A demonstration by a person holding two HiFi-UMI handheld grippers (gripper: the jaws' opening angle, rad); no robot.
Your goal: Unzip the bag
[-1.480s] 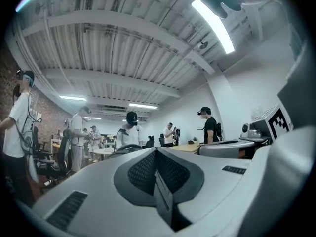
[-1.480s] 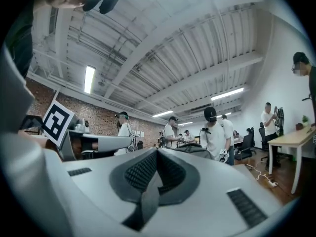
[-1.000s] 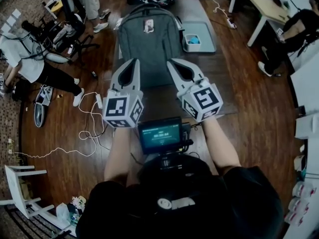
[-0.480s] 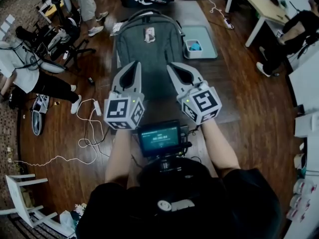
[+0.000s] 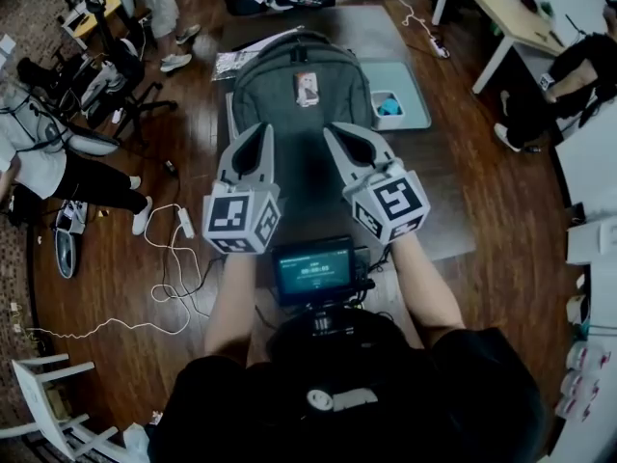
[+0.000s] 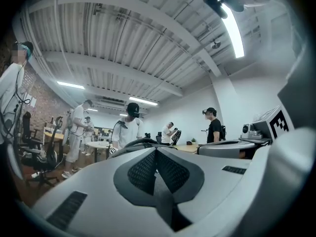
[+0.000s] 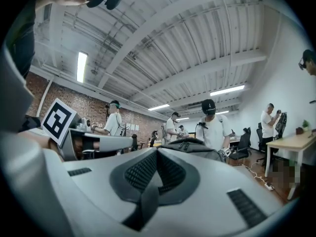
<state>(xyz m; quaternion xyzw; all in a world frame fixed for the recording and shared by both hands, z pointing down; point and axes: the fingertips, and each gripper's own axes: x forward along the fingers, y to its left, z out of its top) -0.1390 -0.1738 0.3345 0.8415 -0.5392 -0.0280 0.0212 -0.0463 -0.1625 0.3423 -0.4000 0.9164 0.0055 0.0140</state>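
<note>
A grey backpack (image 5: 299,95) lies flat on a dark table (image 5: 439,201), its top handle at the far end and a small tag on its upper part. My left gripper (image 5: 254,131) and right gripper (image 5: 335,131) hover side by side over the bag's near half, both shut with nothing between the jaws. In the left gripper view only the bag's handle (image 6: 136,143) peeks over the shut left gripper (image 6: 156,151). The bag's top (image 7: 190,144) shows just beyond the shut right gripper (image 7: 157,152) in the right gripper view.
A pale blue tray (image 5: 416,85) holding a small white box (image 5: 388,106) sits to the right of the bag. Papers (image 5: 231,63) lie at the bag's left. Several people stand around the room; cables (image 5: 174,258) trail on the wood floor at left.
The view has shifted so the bag and tray sit slightly further right and lower in the picture. Both grippers stay shut and keep about the same place over the bag.
</note>
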